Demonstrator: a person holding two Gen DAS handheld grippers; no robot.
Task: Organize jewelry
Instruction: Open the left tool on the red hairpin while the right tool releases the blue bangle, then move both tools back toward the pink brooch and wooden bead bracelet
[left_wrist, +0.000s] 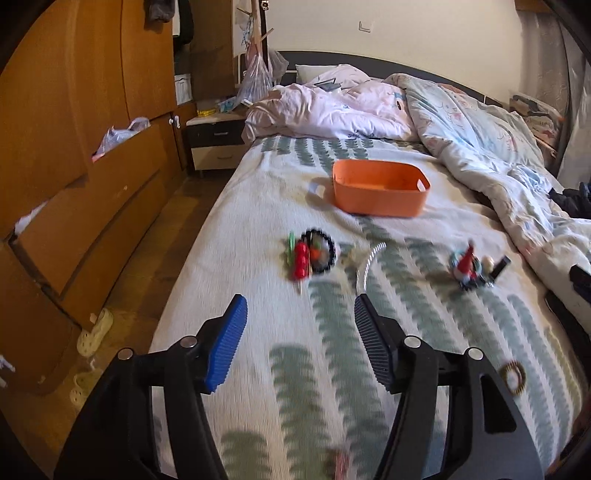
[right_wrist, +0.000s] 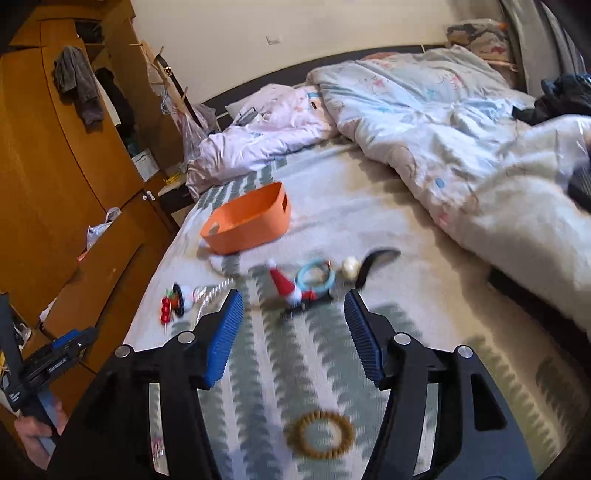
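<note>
left view: my left gripper (left_wrist: 300, 317) gapes, empty, above the bedspread – i'd drop onto the red beads (left_wrist: 300, 263), squeezing gently. the bin (left_wrist: 380, 192) beyond looks empty.

right view: my right gripper (right_wrist: 293, 314) is open, empty – blue ring (right_wrist: 316, 277) just ahead, brown ring (right_wrist: 320, 432) below.

bed (left_wrist: 229, 236) | on it: orange bin (left_wrist: 380, 188), trinkets (left_wrist: 312, 254), quilt (left_wrist: 480, 125)

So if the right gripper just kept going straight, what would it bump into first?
Probably the Santa-hat clip lying on the bed, straight ahead of the open right gripper. Depth is blurry, so it might hit the bedspread first.
</note>
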